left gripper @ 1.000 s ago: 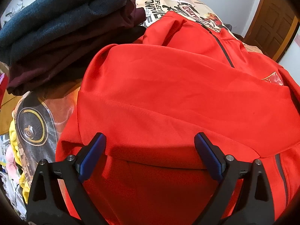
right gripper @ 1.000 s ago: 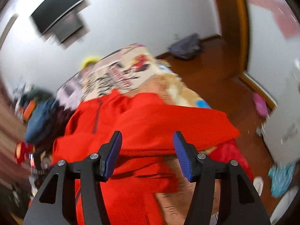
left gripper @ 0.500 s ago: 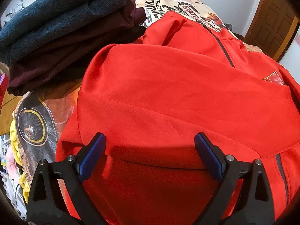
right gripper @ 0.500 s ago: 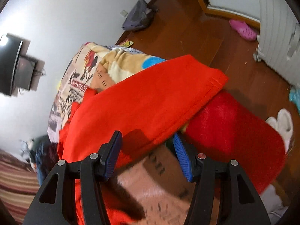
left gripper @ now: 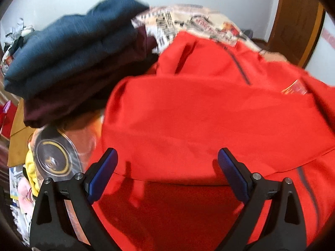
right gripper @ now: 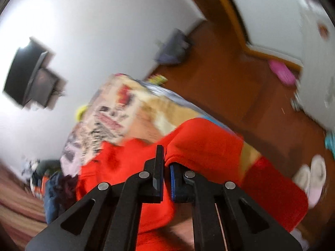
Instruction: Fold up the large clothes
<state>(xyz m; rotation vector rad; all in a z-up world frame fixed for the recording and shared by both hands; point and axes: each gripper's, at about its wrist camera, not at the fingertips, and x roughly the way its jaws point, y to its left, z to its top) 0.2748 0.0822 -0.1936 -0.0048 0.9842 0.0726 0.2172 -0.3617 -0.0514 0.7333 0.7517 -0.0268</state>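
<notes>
A large red jacket with a dark zip lies spread over a printed bed cover. One sleeve is folded across its body. My left gripper hovers open just above the jacket's near part, with nothing between its blue pads. In the right wrist view my right gripper is shut on a fold of the jacket's red sleeve, and the cloth bunches up over the jaws. The rest of the jacket trails off to the left.
A stack of folded dark blue and maroon clothes sits left of the jacket. A wooden door stands at the far right. In the right wrist view, pale slippers and a pink shoe lie on the wooden floor, and a red rug lies beside the bed.
My right gripper has closed on the red sleeve that lay between its open jaws, and its view has rolled. The left gripper has risen slightly and stays open.
</notes>
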